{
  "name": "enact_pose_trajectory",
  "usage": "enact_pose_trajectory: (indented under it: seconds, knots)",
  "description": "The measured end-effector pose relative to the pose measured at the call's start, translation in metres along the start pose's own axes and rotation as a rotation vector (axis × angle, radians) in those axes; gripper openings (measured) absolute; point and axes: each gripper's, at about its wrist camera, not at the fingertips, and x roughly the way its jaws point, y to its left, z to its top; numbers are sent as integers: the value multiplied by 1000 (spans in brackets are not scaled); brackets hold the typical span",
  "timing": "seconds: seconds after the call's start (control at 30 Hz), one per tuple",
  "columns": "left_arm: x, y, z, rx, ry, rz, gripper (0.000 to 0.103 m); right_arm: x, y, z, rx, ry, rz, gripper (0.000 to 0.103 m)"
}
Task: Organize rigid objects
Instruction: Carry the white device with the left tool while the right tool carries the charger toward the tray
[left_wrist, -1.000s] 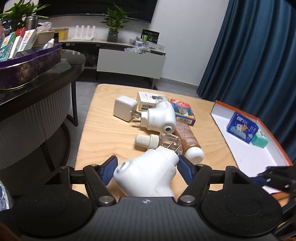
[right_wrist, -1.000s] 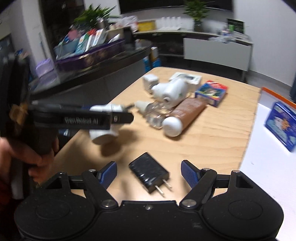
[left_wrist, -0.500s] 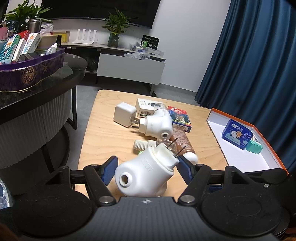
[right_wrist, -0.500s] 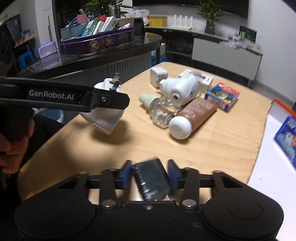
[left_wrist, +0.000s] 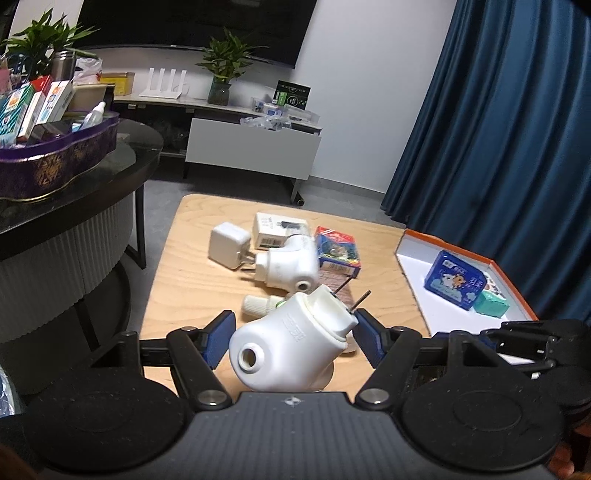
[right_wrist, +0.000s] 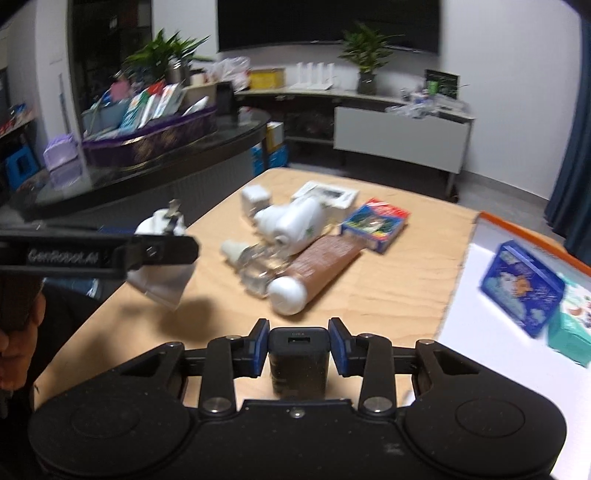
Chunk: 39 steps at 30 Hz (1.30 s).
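Note:
My left gripper (left_wrist: 293, 338) is shut on a white plug-in device (left_wrist: 288, 347), held above the wooden table (left_wrist: 184, 280) with its two metal pins pointing up and away. In the right wrist view the same device (right_wrist: 162, 284) hangs at the left under the left gripper's arm. My right gripper (right_wrist: 298, 347) is shut on a black charger (right_wrist: 298, 358), its blue pads pressing both sides, lifted over the table's near edge. A white tray with an orange rim (right_wrist: 495, 221) lies to the right, holding a blue box (right_wrist: 521, 288) and a teal box (right_wrist: 570, 328).
On the table lie a white cube charger (left_wrist: 228, 245), a white carton (left_wrist: 275, 229), a second white plug-in device (left_wrist: 291, 266), a red-and-blue card box (left_wrist: 338, 251), a brown tube with a white cap (right_wrist: 317, 269) and a small clear bottle (right_wrist: 251, 266). A dark round counter (left_wrist: 74, 184) stands to the left.
My right gripper closed on the black charger, which lay flat on the table, and lifted it. The left gripper tilted the white device, pins up, and rose a little.

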Motion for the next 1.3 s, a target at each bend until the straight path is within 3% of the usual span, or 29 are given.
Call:
enact_pose_trajectory:
  seconds: [0.67, 1.3]
  knots:
    - [0, -60, 10, 82, -8, -103, 71, -51, -72, -3, 180, -116, -133, 43]
    - [-4, -90, 7, 121, -12, -164, 71, -80, -104, -14, 257, -167, -207, 43]
